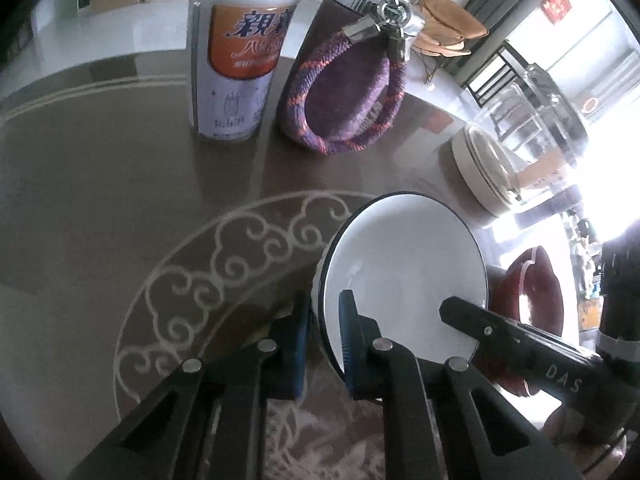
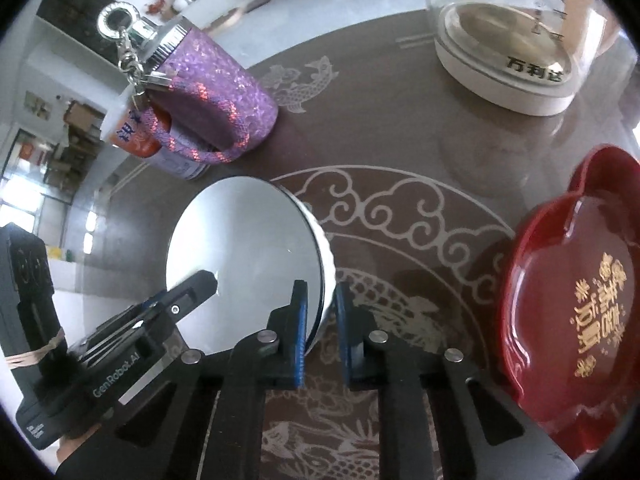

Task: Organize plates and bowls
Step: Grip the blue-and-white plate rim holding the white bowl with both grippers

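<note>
Centrally, the empty white bowl has both left gripper and right gripper pinched tight on opposite rims.

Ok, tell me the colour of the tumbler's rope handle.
Purple with orange flecks; the rope handle shows best in the left wrist view.

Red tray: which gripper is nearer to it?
Right. The right gripper grips the white bowl at the rim facing the red tray. The left gripper grips the opposite rim, with the bowl between it and the tray.
</note>
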